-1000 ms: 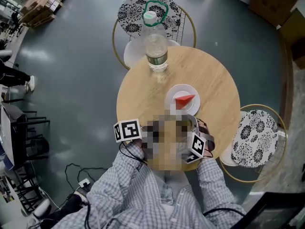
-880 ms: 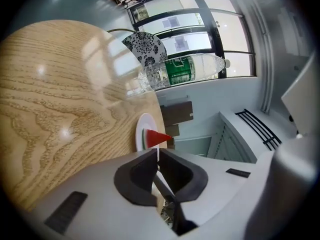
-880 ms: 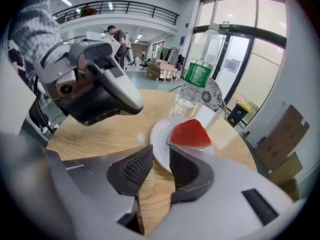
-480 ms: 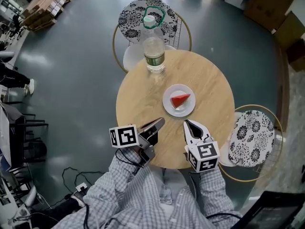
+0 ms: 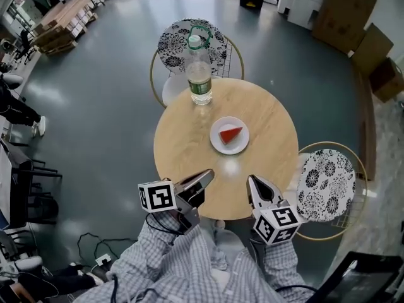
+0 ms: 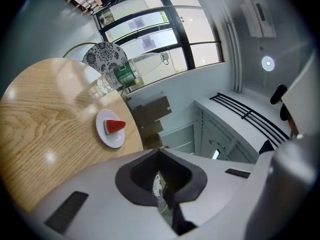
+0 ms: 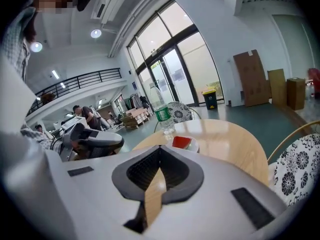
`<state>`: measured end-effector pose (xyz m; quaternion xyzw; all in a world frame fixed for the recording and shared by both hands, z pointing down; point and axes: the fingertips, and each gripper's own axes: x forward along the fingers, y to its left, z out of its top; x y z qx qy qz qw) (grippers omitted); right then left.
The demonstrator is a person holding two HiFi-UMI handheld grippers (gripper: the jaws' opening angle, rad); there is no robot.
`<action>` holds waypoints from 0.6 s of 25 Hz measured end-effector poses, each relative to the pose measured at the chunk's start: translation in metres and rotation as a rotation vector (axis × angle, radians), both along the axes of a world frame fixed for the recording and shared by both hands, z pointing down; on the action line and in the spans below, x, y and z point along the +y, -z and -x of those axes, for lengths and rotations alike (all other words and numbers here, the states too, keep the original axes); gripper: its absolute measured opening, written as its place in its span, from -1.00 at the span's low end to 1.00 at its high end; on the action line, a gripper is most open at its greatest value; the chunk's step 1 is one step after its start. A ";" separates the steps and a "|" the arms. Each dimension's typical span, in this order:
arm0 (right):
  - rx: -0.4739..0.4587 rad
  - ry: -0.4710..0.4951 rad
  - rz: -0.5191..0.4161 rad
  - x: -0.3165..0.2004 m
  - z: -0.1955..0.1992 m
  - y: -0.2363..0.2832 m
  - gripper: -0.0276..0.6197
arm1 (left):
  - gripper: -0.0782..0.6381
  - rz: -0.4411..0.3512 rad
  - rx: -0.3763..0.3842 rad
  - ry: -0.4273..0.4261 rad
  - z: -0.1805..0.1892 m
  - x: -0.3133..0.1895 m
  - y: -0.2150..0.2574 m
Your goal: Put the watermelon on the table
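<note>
Hovering over the round wooden counter's (image 5: 183,131) edge, the left claw (image 5: 207,175) and right claw (image 5: 252,181) are pinched together, empty; a red watermelon wedge (image 5: 230,134) lies on a white plate (image 5: 216,144).

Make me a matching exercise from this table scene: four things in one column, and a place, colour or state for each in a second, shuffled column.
Things:
1. watermelon slice
2. water bottle
3. left gripper
4. plate

Descriptions:
A. white and round, near the middle of the table
B. red, lying on the plate
C. shut with nothing in it, at the table's near side
D. upright at the table's far edge

Pairs: 1-B, 2-D, 3-C, 4-A
</note>
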<state>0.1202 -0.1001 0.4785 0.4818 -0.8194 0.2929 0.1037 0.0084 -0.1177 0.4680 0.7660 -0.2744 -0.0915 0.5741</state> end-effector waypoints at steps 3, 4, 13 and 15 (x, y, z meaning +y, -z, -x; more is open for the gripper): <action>-0.028 -0.032 -0.023 0.016 -0.010 0.013 -0.89 | -0.76 -0.020 0.015 0.004 -0.003 0.016 0.013; -0.035 -0.039 -0.033 0.022 -0.012 0.018 -0.89 | -0.76 -0.023 0.014 0.004 -0.003 0.022 0.016; -0.088 -0.057 -0.100 0.068 -0.018 0.050 -0.89 | -0.76 -0.109 0.016 -0.013 -0.021 0.071 0.049; -0.093 -0.056 -0.107 0.075 -0.018 0.053 -0.89 | -0.76 -0.115 0.018 -0.013 -0.023 0.078 0.054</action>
